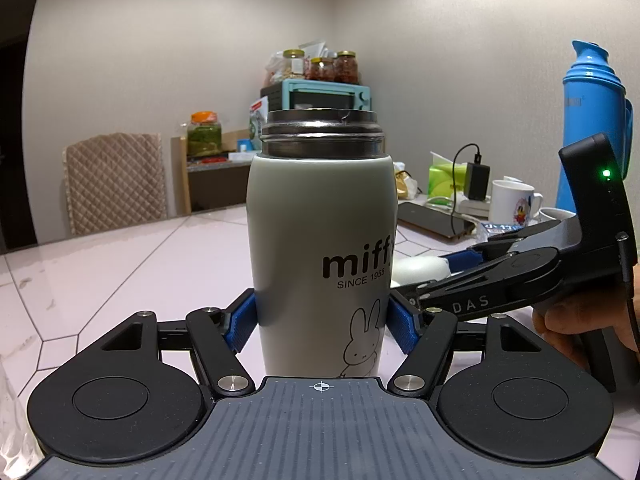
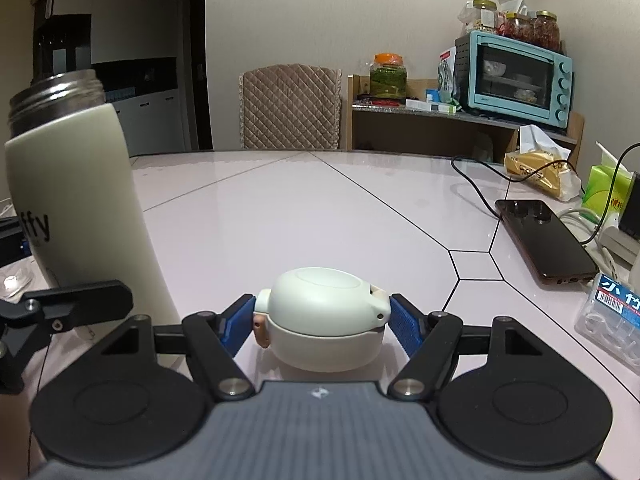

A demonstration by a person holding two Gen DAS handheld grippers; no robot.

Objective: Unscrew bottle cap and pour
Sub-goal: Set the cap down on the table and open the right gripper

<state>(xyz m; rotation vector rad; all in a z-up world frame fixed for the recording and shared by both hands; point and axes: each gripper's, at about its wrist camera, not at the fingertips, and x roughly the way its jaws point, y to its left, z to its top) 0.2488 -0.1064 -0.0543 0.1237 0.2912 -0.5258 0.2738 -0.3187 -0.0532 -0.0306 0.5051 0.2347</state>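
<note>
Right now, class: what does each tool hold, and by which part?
Left tool: the bottle, gripped low on its body. Right tool: the cap, by its sides, resting on the table.

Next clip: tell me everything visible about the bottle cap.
The bottle cap is off the bottle: a rounded, cream-white, plastic-looking flip lid on a paler collar, with a hinge knob at its right and a small peach-coloured tab at its left. It sits upright, low over the pale table, between the right gripper's blue fingers. The left finger meets it; whether the right one touches is unclear.
</note>
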